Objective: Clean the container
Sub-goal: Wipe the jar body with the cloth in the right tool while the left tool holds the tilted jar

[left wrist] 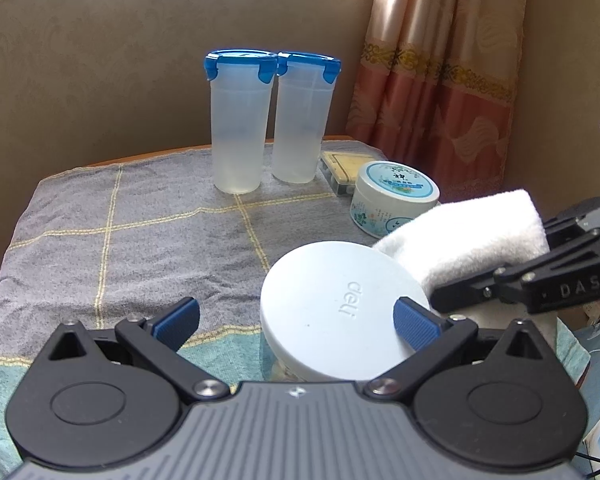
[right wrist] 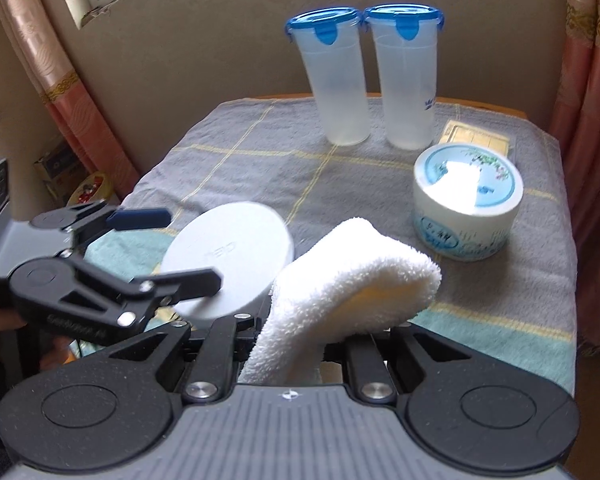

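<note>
A container with a white lid [left wrist: 332, 308] marked "deli" leans tilted between the fingers of my left gripper [left wrist: 296, 324]. Its right blue pad [left wrist: 416, 328] lies against the lid's rim, while the left pad [left wrist: 176, 320] stands clear of it, so the jaws are open. My right gripper [right wrist: 300, 332] is shut on a folded white towel [right wrist: 352, 284], which hides its fingertips. The towel [left wrist: 472, 232] rests at the far right edge of the lid [right wrist: 228, 264]. In the right wrist view the left gripper [right wrist: 168, 248] comes in from the left around the lid.
Two tall translucent cups with blue clip lids [left wrist: 240, 120] [left wrist: 304, 120] stand at the back of the grey checked cloth [left wrist: 140, 232]. A round tin with a blue-green label [right wrist: 468, 204] and a flat yellow box [right wrist: 476, 136] lie at the right. Curtains hang beyond the table's sides.
</note>
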### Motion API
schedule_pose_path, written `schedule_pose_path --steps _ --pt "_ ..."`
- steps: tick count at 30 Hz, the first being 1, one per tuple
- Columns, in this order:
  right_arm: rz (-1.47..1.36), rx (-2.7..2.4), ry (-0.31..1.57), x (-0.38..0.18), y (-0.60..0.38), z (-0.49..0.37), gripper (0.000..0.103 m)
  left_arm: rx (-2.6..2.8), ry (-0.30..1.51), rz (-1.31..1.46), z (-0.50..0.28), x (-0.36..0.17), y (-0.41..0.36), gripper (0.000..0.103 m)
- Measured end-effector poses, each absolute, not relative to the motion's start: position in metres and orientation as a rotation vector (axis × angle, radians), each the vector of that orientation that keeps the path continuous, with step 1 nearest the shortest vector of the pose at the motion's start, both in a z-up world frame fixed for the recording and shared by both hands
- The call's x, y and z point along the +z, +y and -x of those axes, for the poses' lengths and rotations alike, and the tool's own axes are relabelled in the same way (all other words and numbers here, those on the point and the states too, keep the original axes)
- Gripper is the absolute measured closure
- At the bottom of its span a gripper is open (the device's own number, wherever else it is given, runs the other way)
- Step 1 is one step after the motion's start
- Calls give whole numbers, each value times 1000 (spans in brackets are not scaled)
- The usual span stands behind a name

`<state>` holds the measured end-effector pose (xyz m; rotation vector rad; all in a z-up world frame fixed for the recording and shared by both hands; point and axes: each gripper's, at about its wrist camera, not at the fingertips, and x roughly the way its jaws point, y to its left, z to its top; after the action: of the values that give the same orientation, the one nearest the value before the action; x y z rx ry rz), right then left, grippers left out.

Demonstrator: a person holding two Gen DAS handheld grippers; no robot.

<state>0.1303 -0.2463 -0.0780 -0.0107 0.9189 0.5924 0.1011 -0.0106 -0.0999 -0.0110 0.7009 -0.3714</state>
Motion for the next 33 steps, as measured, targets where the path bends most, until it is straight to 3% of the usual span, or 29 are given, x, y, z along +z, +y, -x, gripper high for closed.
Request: schedule_pose_path --steps 8,33 --pt "3 591 920 -82 -247 -149 86 -368 702 12 -101 -99 -11 0" --pt "21 686 959 -80 -218 -68 86 -358 690 51 -99 -102 -7 0"
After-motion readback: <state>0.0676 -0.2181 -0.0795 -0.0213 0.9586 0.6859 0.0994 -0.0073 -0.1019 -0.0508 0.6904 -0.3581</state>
